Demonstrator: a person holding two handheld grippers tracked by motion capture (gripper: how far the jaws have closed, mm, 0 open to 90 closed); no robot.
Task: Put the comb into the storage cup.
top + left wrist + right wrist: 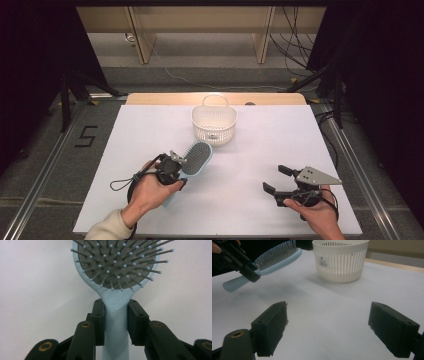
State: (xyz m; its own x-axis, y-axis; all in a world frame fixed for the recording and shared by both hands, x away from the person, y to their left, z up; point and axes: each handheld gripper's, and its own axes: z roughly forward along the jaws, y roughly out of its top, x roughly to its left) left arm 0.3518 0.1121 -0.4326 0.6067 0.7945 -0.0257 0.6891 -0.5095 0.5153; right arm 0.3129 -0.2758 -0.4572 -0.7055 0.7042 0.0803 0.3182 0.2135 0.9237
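A light blue hairbrush (196,158) with a grey bristle pad hangs over the white table, held off the surface. My left gripper (173,169) is shut on its handle (116,322), just below the brush head (117,262); both pads (98,315) press the handle's sides. In the right gripper view the hairbrush (274,260) is at the upper left, tilted up towards the basket. My right gripper (274,181) hovers at the right front of the table, open, with nothing between its fingers (270,330). A white slatted basket (214,123) stands upright at the back middle.
The white table sheet (150,130) covers most of a wooden top. The basket (340,260) has a looped handle at its far side. Floor, cables and wooden frame legs lie beyond the far edge.
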